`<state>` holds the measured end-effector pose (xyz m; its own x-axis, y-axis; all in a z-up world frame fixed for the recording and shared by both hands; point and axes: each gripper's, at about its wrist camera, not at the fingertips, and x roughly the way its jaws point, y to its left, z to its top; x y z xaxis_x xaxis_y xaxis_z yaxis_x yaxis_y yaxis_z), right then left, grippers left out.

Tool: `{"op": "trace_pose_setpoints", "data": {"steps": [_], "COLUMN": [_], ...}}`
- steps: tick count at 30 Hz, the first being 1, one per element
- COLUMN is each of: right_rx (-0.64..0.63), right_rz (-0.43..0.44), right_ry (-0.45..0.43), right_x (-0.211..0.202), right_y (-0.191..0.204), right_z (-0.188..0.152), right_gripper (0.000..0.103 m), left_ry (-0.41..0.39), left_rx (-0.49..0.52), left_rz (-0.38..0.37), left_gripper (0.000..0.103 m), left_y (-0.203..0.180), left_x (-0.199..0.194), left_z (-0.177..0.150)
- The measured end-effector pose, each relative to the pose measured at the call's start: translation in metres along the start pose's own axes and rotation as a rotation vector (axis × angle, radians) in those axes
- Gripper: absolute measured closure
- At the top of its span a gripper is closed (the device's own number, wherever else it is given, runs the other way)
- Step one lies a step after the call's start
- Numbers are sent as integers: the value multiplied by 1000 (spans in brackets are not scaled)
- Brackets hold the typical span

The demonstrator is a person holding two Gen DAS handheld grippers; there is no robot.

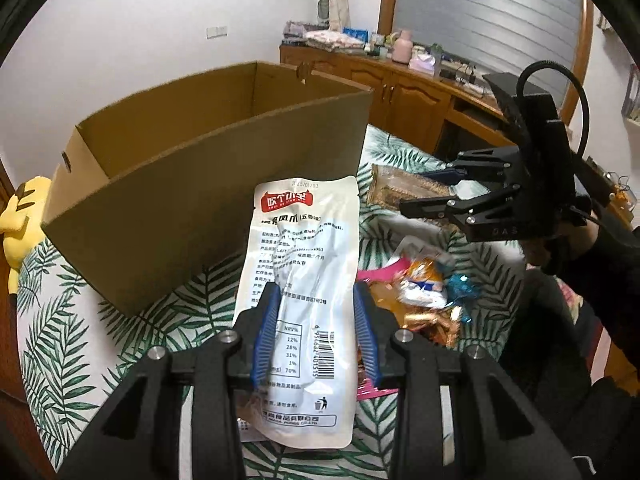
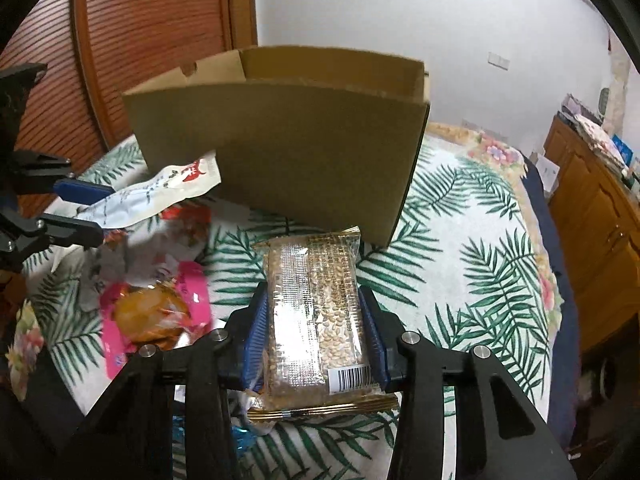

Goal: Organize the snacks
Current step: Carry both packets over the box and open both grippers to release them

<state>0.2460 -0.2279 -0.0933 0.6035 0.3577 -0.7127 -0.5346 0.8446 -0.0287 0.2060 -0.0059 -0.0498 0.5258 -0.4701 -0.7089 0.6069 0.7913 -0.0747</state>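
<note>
My left gripper (image 1: 316,332) is shut on a white snack pouch (image 1: 304,264) with a red logo, held above the leaf-print cloth, short of the open cardboard box (image 1: 192,184). My right gripper (image 2: 314,328) is shut on a clear pack of sesame bars (image 2: 316,312), held above the cloth in front of the box (image 2: 288,148). The right gripper also shows in the left wrist view (image 1: 432,188), to the right of the box, with the sesame pack (image 1: 404,188). The left gripper (image 2: 90,212) and its pouch (image 2: 160,192) show at the left of the right wrist view.
A heap of loose snacks (image 1: 420,292) lies on the cloth, with a pink pack (image 2: 156,312) among them. A yellow plush toy (image 1: 20,220) sits left of the box. A wooden cabinet (image 1: 400,92) with clutter stands behind. The table edge (image 2: 560,280) curves at right.
</note>
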Motion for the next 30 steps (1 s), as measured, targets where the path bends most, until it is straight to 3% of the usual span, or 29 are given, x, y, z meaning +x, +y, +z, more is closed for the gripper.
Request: {"op": "trace_pose_setpoints", "data": {"steps": [18, 30], "right_rx": [-48, -90], "right_rz": [14, 6], "right_ry": [-198, -269], "right_x": [-64, -50], "right_y": [18, 9], "right_z": [62, 127], "right_gripper": [60, 60], "left_ry": [-225, -284], "left_rx": [-14, -59], "left_rz": [20, 82], "left_gripper": [68, 68], "left_y": [12, 68], "left_x": [-64, -46], "left_z": [57, 106]}}
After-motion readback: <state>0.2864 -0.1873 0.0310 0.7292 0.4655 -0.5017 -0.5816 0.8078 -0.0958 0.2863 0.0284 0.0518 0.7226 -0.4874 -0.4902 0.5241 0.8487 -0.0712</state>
